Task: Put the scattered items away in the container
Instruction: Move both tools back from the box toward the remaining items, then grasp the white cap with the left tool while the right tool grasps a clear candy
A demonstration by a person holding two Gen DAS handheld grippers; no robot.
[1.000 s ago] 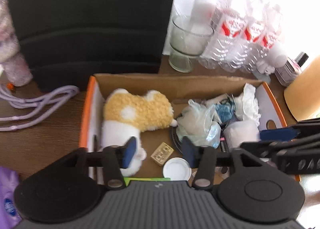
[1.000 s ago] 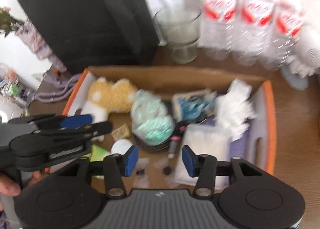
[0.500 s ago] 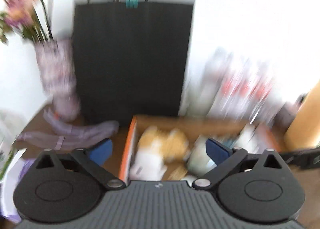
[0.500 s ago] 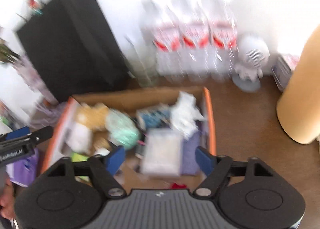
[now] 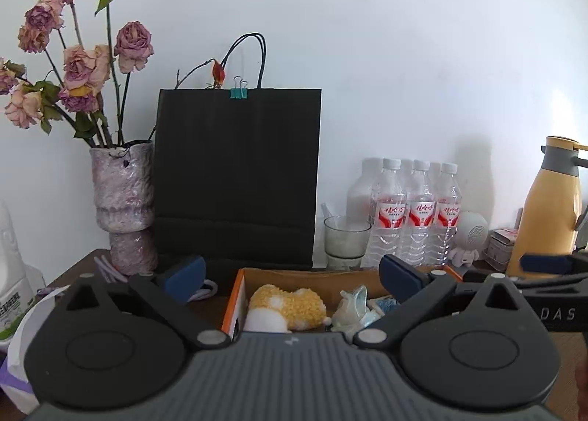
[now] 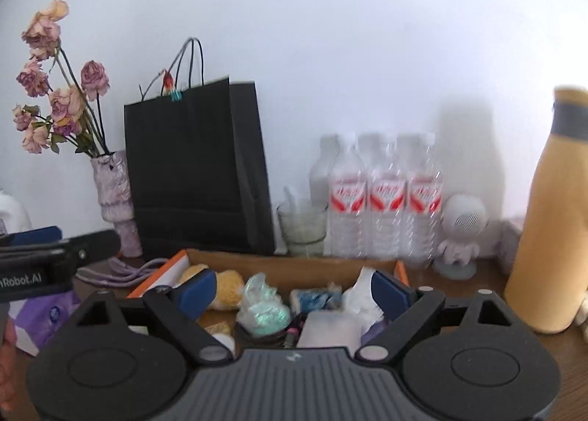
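A white wall backs the brown tabletop [image 5: 79, 268] in front of you. Against it, from nine o'clock round to three, stand a vase of dried roses [image 5: 125, 200], a black paper bag [image 5: 237, 175], a glass cup [image 5: 345, 237], a row of water bottles [image 5: 419, 211], a small white figure [image 5: 472, 235] and a yellow flask [image 5: 551, 208].

Your left hand-held gripper [image 5: 290, 274] has its jaws spread wide, having just been opening, with nothing between the blue pads. Beyond it, at six o'clock in the left view, lies the cardboard container [image 5: 235, 296] with its orange edge. Inside it a yellow and white plush toy [image 5: 286, 307] lies at the nine o'clock end, with a crumpled pale plastic bag [image 5: 352, 307] just beside it.

Your right hand-held gripper [image 6: 290, 290] is also apart, its jaws freshly widened and clamped on nothing. In the slightly blurred right view the container holds more: a white tissue wad [image 6: 362, 292] toward three o'clock, a blue packet [image 6: 312, 298] and a white pack [image 6: 329, 329] nearer you. A purple pouch [image 6: 51, 314] lies on the tabletop outside the container at nine o'clock, near coiled lilac cords [image 6: 121, 272].
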